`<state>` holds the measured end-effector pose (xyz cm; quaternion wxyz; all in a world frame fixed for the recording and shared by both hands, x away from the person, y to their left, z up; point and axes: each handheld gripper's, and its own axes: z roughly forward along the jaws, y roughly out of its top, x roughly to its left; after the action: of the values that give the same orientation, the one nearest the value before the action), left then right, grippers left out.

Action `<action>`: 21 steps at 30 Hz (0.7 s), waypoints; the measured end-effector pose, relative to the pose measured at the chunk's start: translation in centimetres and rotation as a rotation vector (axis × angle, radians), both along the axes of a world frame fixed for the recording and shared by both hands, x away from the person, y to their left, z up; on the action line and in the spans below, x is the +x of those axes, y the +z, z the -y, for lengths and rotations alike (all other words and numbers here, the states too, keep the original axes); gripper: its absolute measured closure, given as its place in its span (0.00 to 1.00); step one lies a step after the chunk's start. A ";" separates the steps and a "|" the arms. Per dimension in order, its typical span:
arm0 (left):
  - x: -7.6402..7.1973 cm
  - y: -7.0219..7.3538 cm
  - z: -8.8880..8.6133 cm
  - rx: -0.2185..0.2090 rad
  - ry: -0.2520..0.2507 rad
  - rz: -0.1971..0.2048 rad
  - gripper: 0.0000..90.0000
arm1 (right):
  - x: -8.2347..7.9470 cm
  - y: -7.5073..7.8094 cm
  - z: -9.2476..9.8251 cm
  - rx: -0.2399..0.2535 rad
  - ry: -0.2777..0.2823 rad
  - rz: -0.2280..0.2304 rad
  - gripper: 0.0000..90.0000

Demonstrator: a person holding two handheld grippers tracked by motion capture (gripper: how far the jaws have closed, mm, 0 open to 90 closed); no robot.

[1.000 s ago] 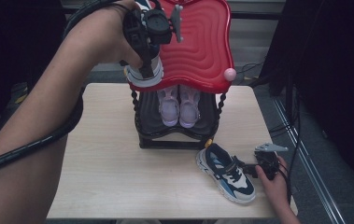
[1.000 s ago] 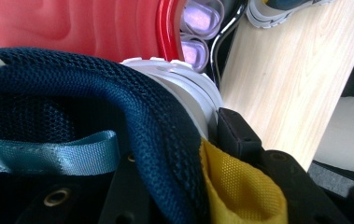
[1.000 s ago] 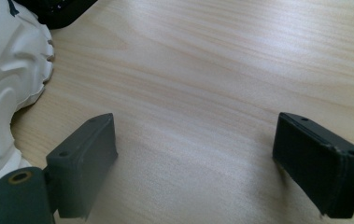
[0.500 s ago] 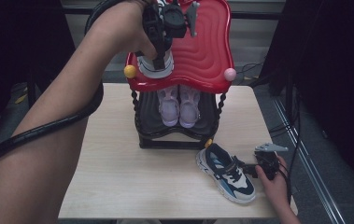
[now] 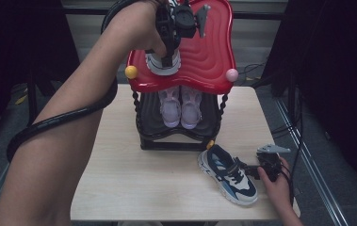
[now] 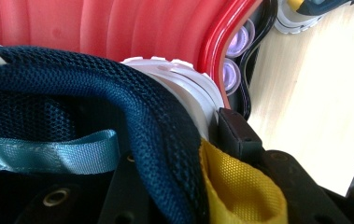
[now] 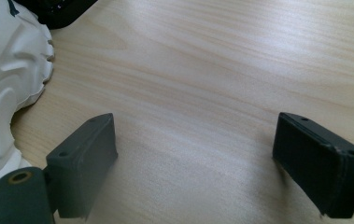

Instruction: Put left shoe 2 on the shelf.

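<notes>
Red shelf top (image 5: 209, 52) carries the sneaker (image 5: 163, 63) your left gripper (image 5: 169, 44) clamps by its collar; at four o'clock, your right gripper (image 7: 195, 154) rests spread beside the other sneaker (image 5: 228, 173).

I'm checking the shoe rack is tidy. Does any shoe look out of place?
Yes. One blue and white sneaker lies alone on the table, angled beside the rack's base, while its apparent mate is on the red top shelf, gripped by the left gripper. The pale pair sits neatly below.
</notes>
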<state>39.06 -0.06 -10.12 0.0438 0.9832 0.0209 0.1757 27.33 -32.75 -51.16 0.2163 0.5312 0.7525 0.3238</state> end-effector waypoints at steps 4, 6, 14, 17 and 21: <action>0.3 -0.4 0.3 0.004 0.000 0.000 0.75 | 0.0 0.0 0.0 0.000 0.000 0.000 0.14; 0.5 -0.6 0.4 0.015 0.000 0.006 0.75 | 0.0 0.0 0.0 0.000 0.000 0.000 0.14; 1.3 -1.2 0.6 0.023 0.008 0.026 0.75 | 0.0 0.0 0.0 0.000 0.000 0.000 0.14; 1.5 -1.4 0.7 0.018 0.007 0.029 0.75 | 0.0 0.0 0.0 -0.001 0.000 0.000 0.14; 1.6 -1.6 0.7 0.023 0.004 0.040 0.75 | 0.0 0.0 0.0 0.000 0.000 0.000 0.14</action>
<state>40.68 -0.80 -11.71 0.0324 0.9799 0.0201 0.1957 27.33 -32.75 -51.16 0.2163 0.5311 0.7526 0.3236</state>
